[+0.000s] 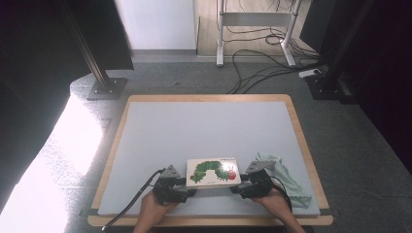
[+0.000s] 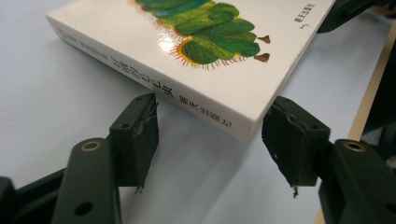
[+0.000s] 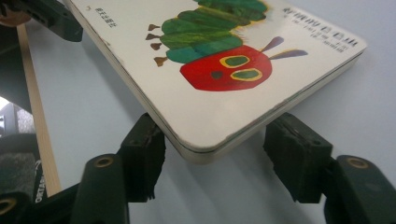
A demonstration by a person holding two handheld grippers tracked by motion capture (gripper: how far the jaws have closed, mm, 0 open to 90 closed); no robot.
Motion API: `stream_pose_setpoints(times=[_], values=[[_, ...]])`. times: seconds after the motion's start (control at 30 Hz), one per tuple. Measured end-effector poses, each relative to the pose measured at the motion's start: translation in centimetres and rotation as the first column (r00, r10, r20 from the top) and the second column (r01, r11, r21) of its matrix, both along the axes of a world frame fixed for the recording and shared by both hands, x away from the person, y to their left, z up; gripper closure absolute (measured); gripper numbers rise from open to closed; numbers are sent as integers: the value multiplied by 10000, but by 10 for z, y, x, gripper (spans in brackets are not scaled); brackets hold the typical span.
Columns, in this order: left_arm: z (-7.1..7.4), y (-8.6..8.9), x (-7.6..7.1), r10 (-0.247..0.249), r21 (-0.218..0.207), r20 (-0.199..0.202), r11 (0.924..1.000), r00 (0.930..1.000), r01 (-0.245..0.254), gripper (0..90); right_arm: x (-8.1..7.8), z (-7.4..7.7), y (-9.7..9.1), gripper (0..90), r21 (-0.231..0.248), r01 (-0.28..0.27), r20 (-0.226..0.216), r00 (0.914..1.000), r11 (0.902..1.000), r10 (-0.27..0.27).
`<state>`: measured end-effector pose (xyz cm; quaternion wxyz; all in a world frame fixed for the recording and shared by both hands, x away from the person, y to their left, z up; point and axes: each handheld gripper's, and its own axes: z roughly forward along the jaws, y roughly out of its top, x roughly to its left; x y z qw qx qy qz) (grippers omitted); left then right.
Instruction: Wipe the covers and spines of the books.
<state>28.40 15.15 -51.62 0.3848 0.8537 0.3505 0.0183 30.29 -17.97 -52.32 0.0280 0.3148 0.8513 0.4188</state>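
Overhead, cloth (image 1: 286, 180) beside book (image 1: 213, 171), perhaps touching.

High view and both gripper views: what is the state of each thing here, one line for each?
White caterpillar picture book: closed, cover facing up.
Left hand-held gripper: open, jaws flanking a book corner.
Right hand-held gripper: open, jaws flanking a book corner.
Pale green cloth: crumpled on the grey mat.
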Motion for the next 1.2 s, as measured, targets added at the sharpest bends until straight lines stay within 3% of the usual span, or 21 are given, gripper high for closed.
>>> stream_pose_setpoints(times=[0.17,0.33,0.6,0.73,0.83,1.0,1.2], values=[[-3,-2,-1,-9,131,164,9999,9999,7,350,-4,-4,0,329,-93,127,270,9996,9999,-125],[-2,0,4,297,465,421,9984,9987,-316,416,-7,-6,3,324,-341,474,851,9954,9983,-444],[-4,3,18,500,370,537,9980,9973,-520,417,-1,-6,14,339,-833,866,1315,9885,9928,-751],[-3,3,12,355,818,813,9958,9961,-422,335,-2,-6,13,278,-746,753,1064,9920,9944,-672],[-3,3,10,321,872,809,9954,9962,-392,317,-4,-6,11,269,-545,724,949,9932,9959,-670],[-3,3,10,321,1040,1063,9936,9938,-432,371,-5,-8,7,349,-349,907,1075,9904,9953,-864],[-6,4,20,364,650,1238,9969,9916,-447,492,-2,-8,8,435,-400,965,1283,9876,9945,-907]])
